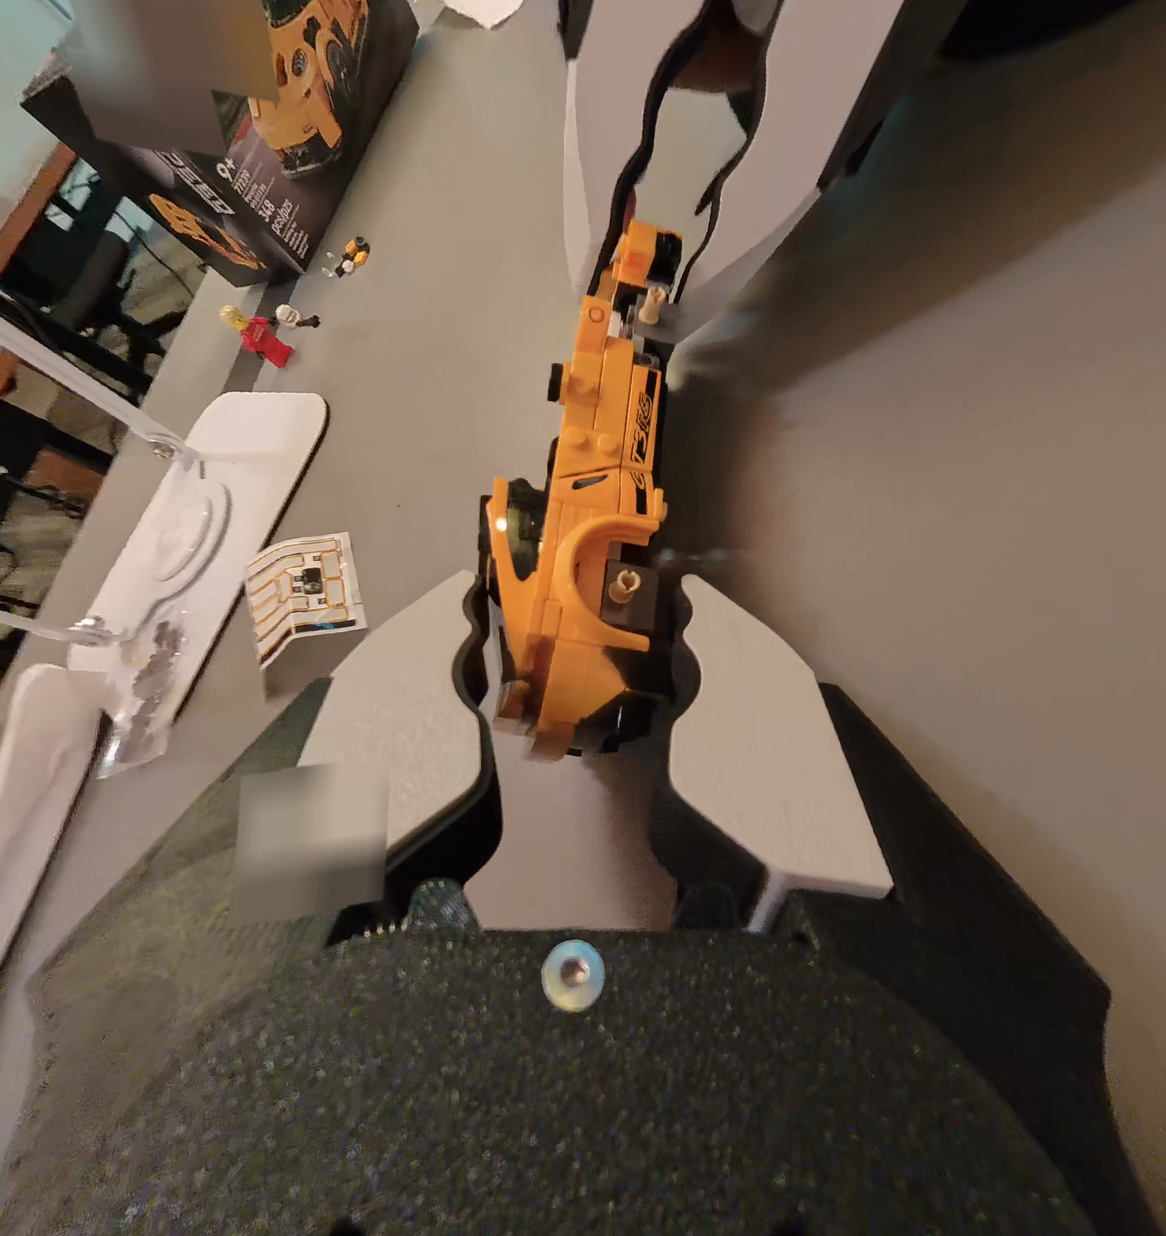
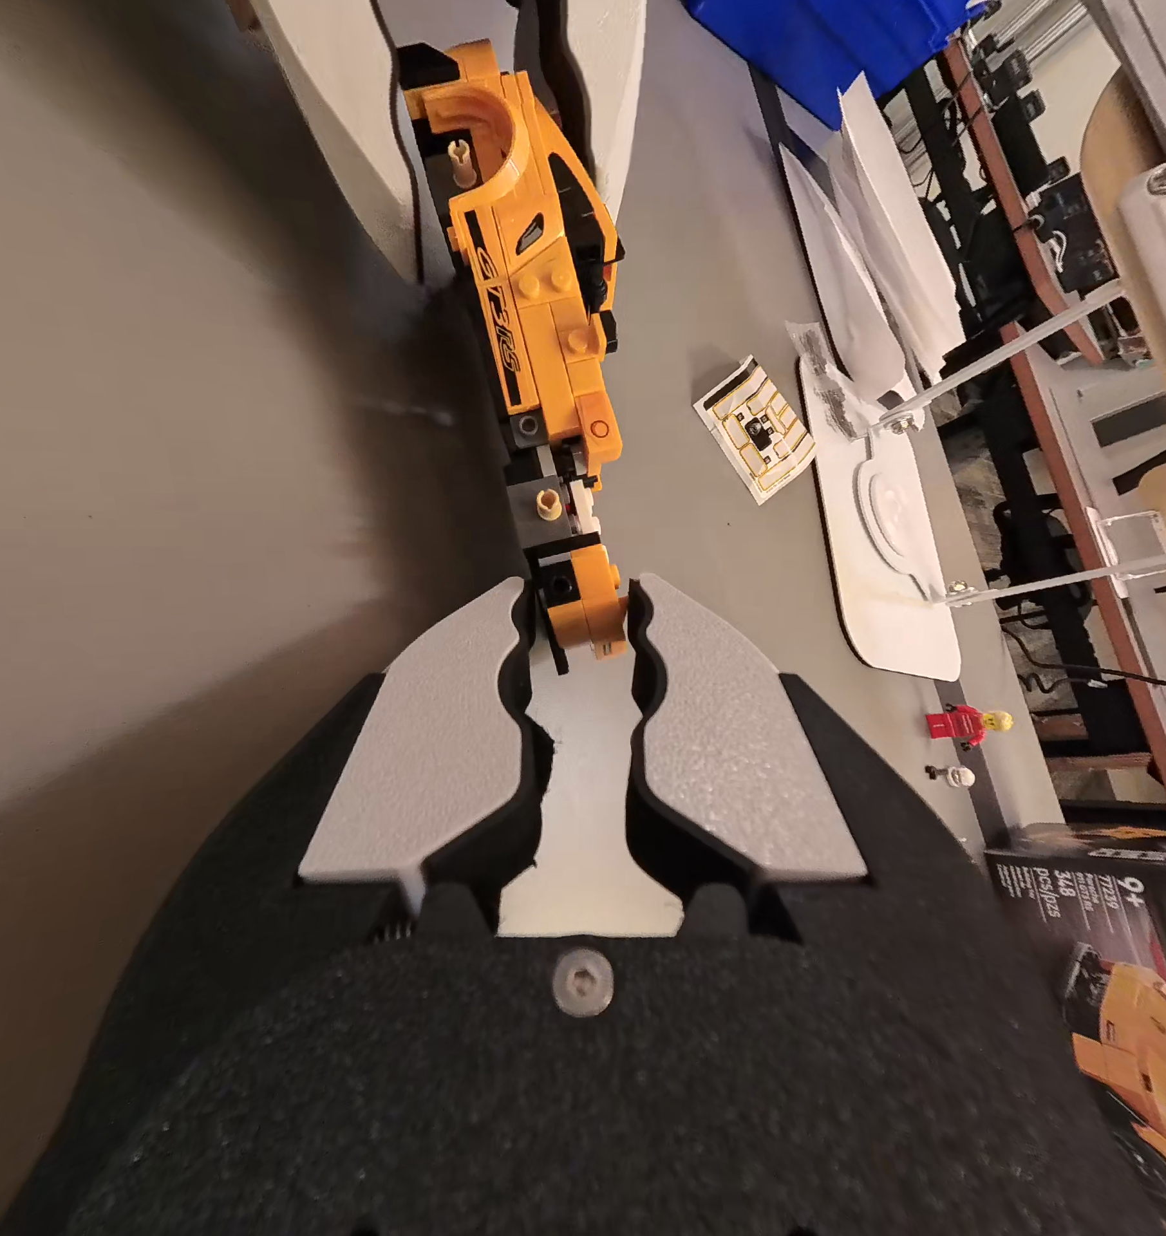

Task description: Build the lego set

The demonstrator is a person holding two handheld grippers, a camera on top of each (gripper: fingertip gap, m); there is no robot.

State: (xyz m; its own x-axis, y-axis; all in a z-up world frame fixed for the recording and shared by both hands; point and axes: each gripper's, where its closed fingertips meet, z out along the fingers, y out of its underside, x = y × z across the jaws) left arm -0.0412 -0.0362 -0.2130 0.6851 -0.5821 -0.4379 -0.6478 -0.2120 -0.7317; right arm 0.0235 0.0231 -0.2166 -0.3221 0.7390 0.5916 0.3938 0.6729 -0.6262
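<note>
Warm, dim indoor light; soft shadows on matte grey tabletop (image 1: pixel 968 468). Strong fisheye stretch at edges. Motion smear beside orange brick-built car (image 2: pixel 553 321); background unsharp.

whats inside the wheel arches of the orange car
Each arch of the orange car shows only a bare tan axle pin, no wheel. The far side's arches are hidden behind the body.

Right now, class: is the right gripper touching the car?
Touching. The right wrist view shows the right gripper closed on the car, its end pinched between both fingers.
</note>
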